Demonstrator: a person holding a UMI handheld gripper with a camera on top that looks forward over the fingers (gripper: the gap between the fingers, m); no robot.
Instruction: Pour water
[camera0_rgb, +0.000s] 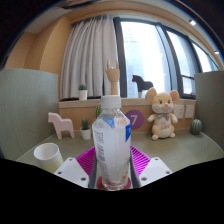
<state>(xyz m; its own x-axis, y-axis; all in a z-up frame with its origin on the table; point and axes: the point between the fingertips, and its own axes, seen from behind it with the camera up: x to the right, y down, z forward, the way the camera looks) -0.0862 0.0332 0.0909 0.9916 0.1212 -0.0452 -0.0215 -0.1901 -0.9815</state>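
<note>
your gripper (113, 172) clenches the upright water bottle (113, 140) between its pads, level to avoid spilling; the white cup (47, 156) waits nearby on the table (190, 155) for pouring.

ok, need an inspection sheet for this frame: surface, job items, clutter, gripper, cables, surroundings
Surface: pale tabletop, running back to a window sill.
Job's things: clear water bottle with white cap, upright between the fingers; white paper cup upright on the table beside the gripper, apart from the bottle.
Clutter: pink toy horse, plush rabbit, small potted plant, wooden hand model, dark horse figure, small cactus, all beyond the bottle.
Gripper: gripper around the bottle's lower body, magenta pads showing either side; firm grip cannot be confirmed.
Cables: nothing seen.
Surroundings: window with grey curtain, daylight.
</note>
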